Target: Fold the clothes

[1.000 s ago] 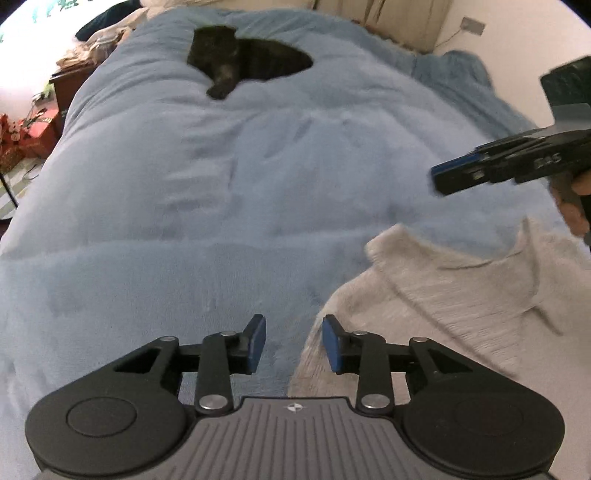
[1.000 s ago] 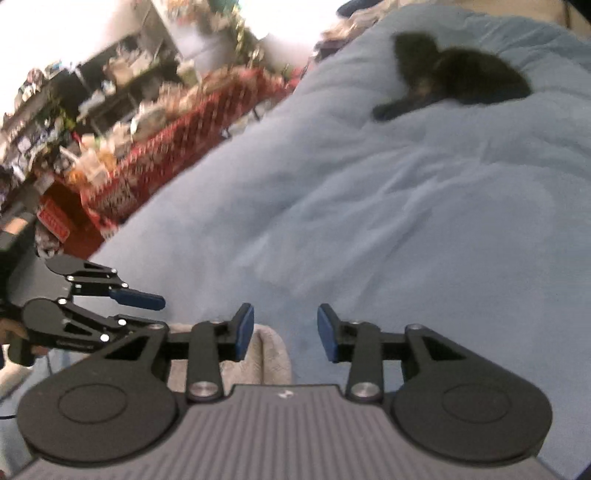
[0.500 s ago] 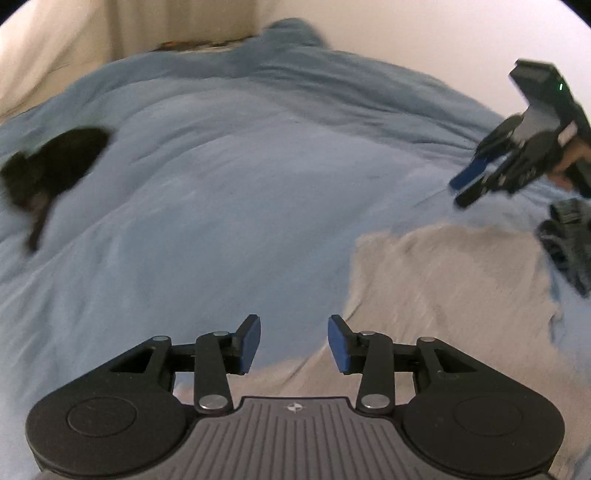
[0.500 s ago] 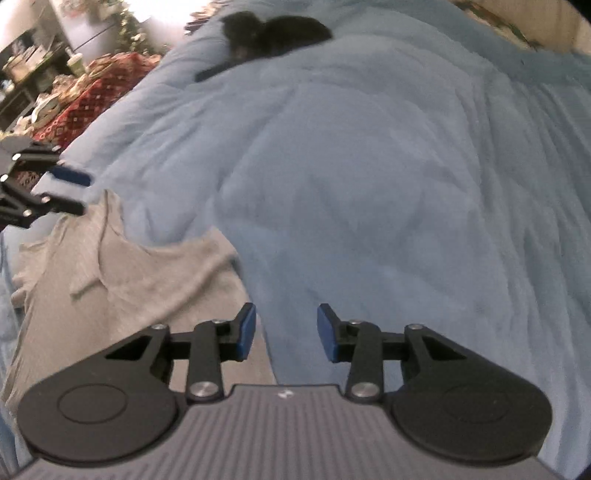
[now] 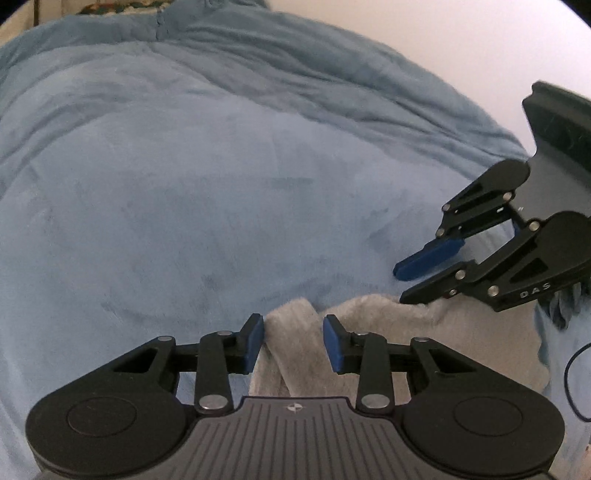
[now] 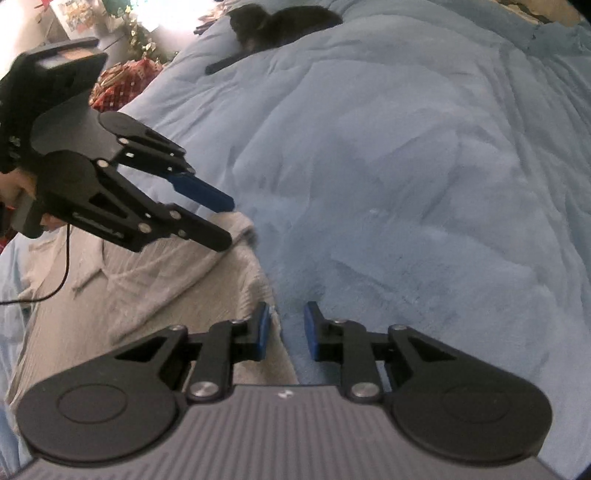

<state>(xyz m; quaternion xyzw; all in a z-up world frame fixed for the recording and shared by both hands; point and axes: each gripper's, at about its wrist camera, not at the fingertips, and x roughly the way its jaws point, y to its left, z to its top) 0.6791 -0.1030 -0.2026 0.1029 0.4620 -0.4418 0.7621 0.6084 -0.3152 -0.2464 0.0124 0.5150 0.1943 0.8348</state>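
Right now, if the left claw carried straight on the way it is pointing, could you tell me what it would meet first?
Most likely the beige sweater: a raised fold of its edge already sits between the closing jaws of the left claw. Beyond that lies only the blue blanket, though depth is hard to judge.

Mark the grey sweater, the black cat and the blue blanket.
grey sweater (image 6: 129, 302): right wrist view, flat body panel.
black cat (image 6: 280, 27): right wrist view, middle of its back.
blue blanket (image 5: 184, 203): left wrist view, bare middle.
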